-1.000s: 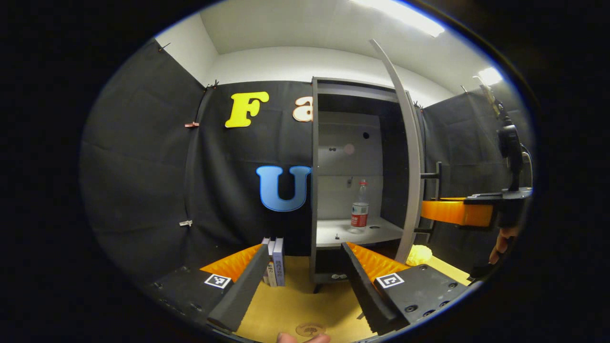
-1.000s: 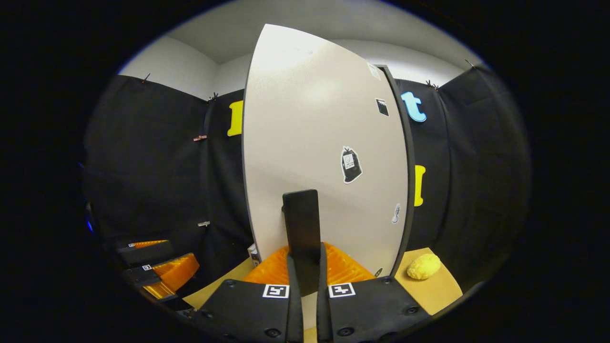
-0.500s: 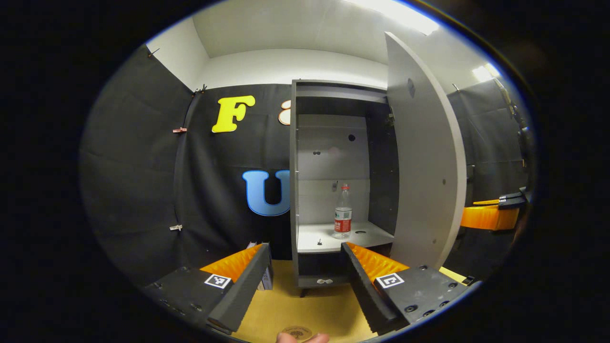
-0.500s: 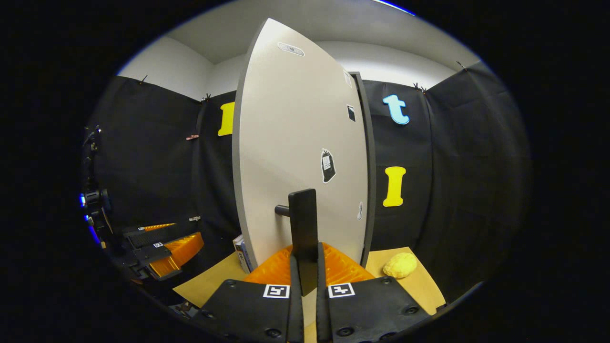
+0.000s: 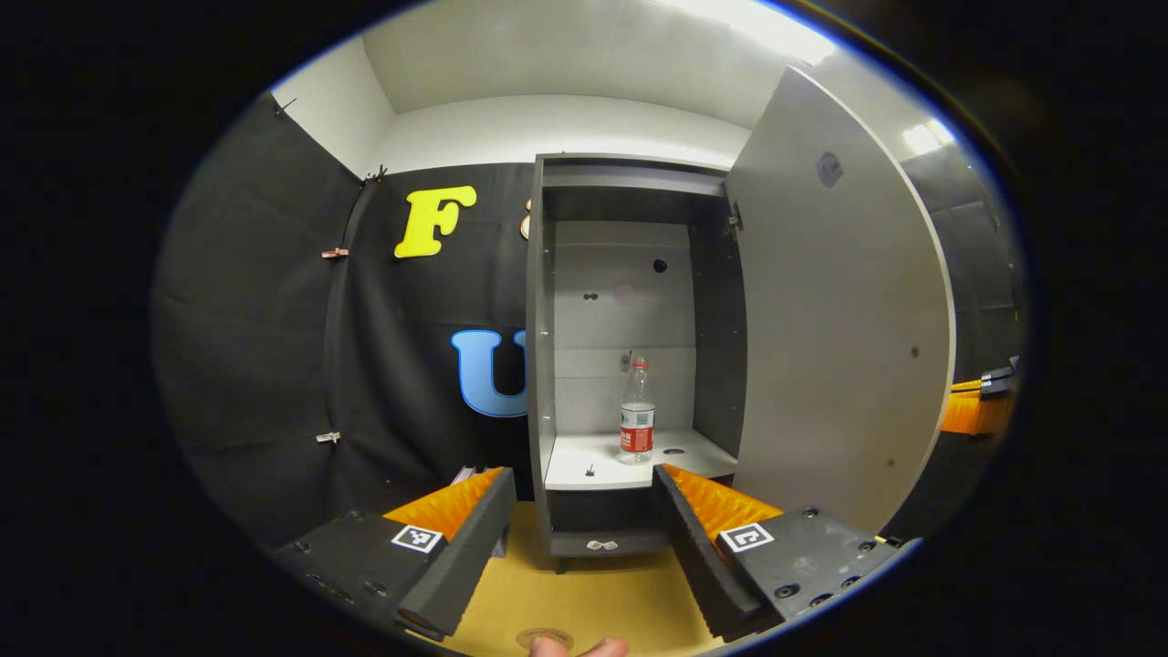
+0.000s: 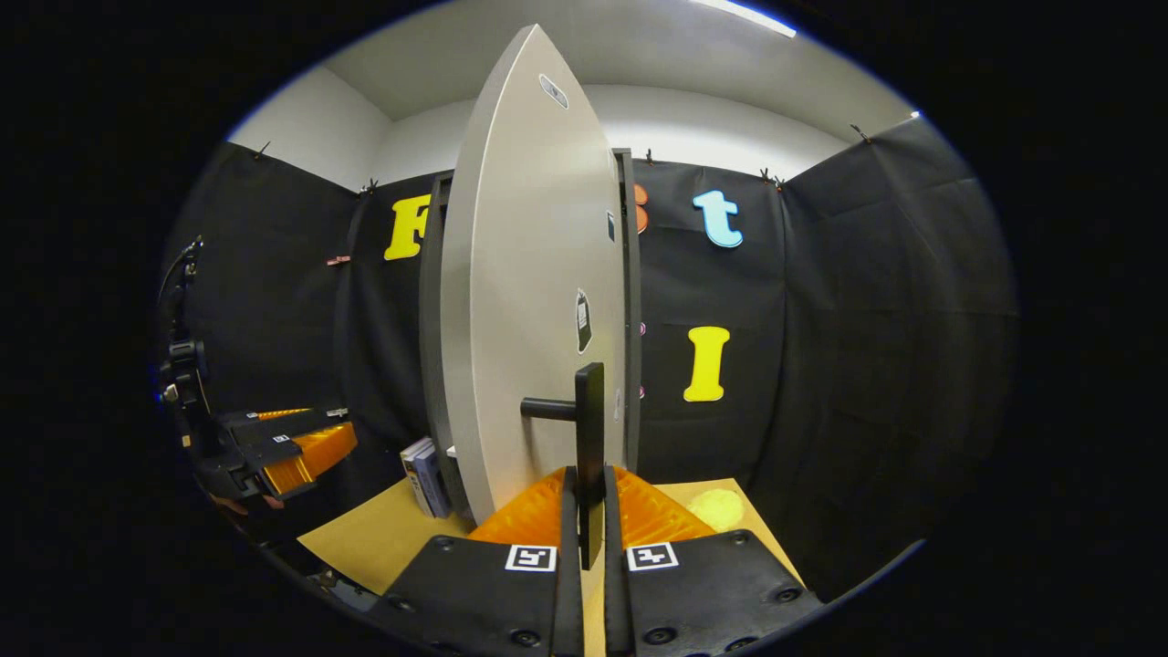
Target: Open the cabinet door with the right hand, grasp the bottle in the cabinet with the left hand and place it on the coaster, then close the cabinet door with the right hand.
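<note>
Right tongs (image 6: 584, 538): clamped on the dark bar handle (image 6: 589, 447) of the cabinet door (image 6: 529, 301), both fingers pressing the bar from either side.
Left tongs (image 5: 575, 547): fingers spread wide, nothing between them, aimed at the open cabinet (image 5: 630, 347) from a little way back.
Change: over the last second the door has swung from roughly edge-on in the left gripper view to well open, its inner face now turned toward that camera; the right gripper view sees the door's outer face much narrower than before.
Bottle (image 5: 637, 412): upright on the cabinet's white shelf (image 5: 584, 456), near the back, well apart from the left tongs, with no door in the way.
Coaster (image 5: 545, 637): a round disc on the tan tabletop (image 5: 593, 593) at the bottom edge of the left gripper view, bare.
Meaning: the opening step looks done or nearly so; the left reach for the bottle seems next.
Other: books (image 6: 424, 474) stand beside the cabinet; a yellow lump (image 6: 716, 508) lies on the tabletop to the door's right.
</note>
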`<act>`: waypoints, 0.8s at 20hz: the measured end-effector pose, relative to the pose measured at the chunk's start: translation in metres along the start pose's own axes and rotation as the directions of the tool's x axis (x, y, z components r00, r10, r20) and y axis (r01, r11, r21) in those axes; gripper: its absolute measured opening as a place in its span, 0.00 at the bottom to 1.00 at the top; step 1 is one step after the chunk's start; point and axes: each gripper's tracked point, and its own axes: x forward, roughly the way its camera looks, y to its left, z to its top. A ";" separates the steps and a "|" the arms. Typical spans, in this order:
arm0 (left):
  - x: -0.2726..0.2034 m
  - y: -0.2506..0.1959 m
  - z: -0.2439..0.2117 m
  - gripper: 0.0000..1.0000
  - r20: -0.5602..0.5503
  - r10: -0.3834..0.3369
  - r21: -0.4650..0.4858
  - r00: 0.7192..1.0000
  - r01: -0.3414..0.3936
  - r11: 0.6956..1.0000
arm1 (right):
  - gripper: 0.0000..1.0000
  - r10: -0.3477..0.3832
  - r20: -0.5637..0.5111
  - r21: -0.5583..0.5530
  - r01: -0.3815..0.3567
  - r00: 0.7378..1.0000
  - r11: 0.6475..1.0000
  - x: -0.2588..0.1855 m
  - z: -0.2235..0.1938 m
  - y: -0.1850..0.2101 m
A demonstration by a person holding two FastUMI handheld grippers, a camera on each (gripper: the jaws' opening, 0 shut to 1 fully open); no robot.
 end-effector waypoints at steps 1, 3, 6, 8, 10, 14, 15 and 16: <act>0.001 -0.004 0.002 0.95 0.003 0.001 0.006 1.000 -0.001 1.000 | 0.13 -0.013 0.001 -0.001 0.013 1.000 1.000 0.000 0.001 -0.009; 0.004 -0.012 0.006 0.95 0.011 -0.001 0.017 1.000 0.000 1.000 | 0.09 -0.042 0.006 0.005 0.042 0.999 0.999 -0.001 0.003 -0.028; 0.009 -0.026 0.008 0.96 0.011 -0.013 0.017 1.000 0.013 1.000 | 0.07 -0.042 0.014 0.032 0.042 0.999 0.999 -0.004 0.006 -0.041; 0.014 -0.035 0.010 0.94 0.012 -0.023 0.017 1.000 0.023 1.000 | 0.07 -0.022 0.021 0.041 0.021 1.000 0.999 -0.004 0.008 -0.031; 0.019 -0.044 0.014 0.92 0.017 -0.033 0.021 0.999 0.033 0.999 | 0.07 -0.030 0.024 0.030 0.029 0.999 0.999 -0.005 0.009 -0.036; 0.042 -0.062 0.018 0.93 0.027 -0.063 0.027 0.998 0.062 0.998 | 0.08 -0.035 0.027 0.057 0.034 0.999 0.998 -0.018 0.014 -0.036; 0.051 -0.065 0.019 0.92 0.031 -0.066 0.034 0.997 0.065 0.997 | 0.08 -0.022 0.029 0.064 0.020 0.999 0.998 -0.022 0.015 -0.034; 0.062 -0.069 0.022 0.94 0.037 -0.073 0.037 0.997 0.071 0.997 | 0.08 -0.015 0.032 0.068 0.013 0.999 0.998 -0.028 0.015 -0.035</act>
